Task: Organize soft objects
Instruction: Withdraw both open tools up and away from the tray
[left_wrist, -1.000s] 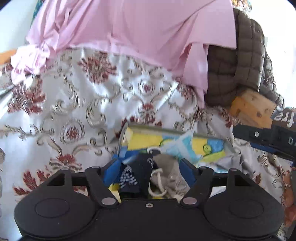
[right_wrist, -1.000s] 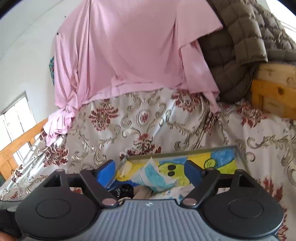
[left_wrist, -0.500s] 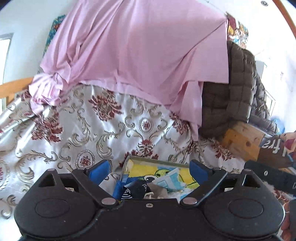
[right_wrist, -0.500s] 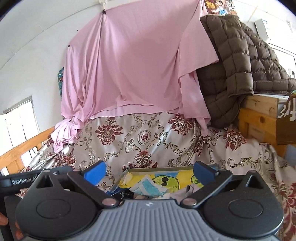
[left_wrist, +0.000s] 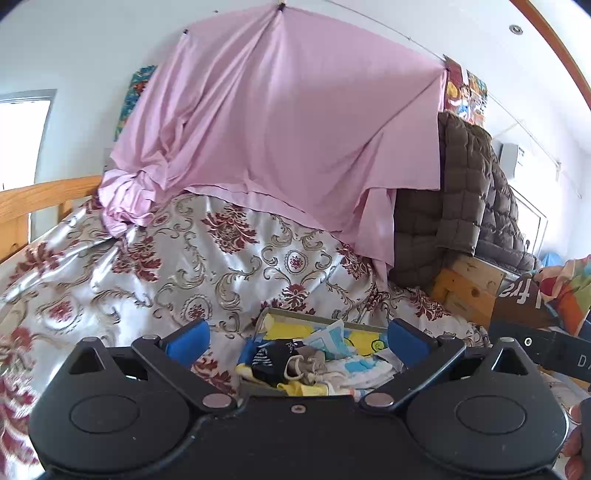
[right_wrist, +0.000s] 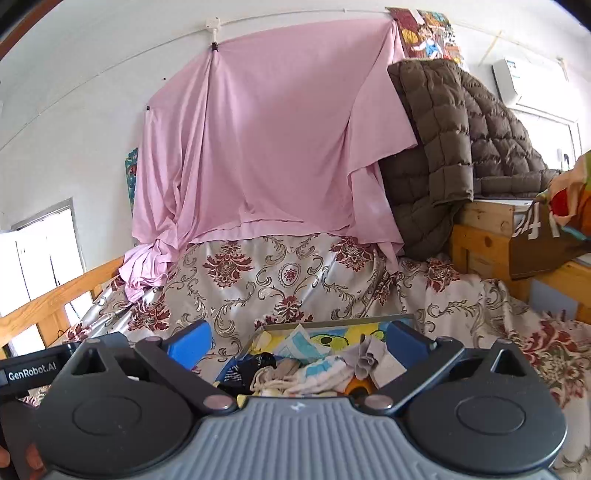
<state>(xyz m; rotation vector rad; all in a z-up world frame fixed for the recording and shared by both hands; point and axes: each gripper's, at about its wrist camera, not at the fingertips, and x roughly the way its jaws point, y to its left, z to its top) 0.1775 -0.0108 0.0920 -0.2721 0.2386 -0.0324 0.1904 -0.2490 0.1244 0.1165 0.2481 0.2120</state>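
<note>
Both grippers, left (left_wrist: 297, 341) and right (right_wrist: 299, 341), I've got spread wide, gripping nothing. Socks (left_wrist: 275, 360) and cloths (right_wrist: 317, 371) sit piled in the box (right_wrist: 332, 320) on the floral bedspread (left_wrist: 184, 266).

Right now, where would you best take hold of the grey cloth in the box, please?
Pinch the raised, bunched fold of the grey cloth, coming down from above with the right gripper. It stands proud atop the pile in the box, near the right finger.
</note>
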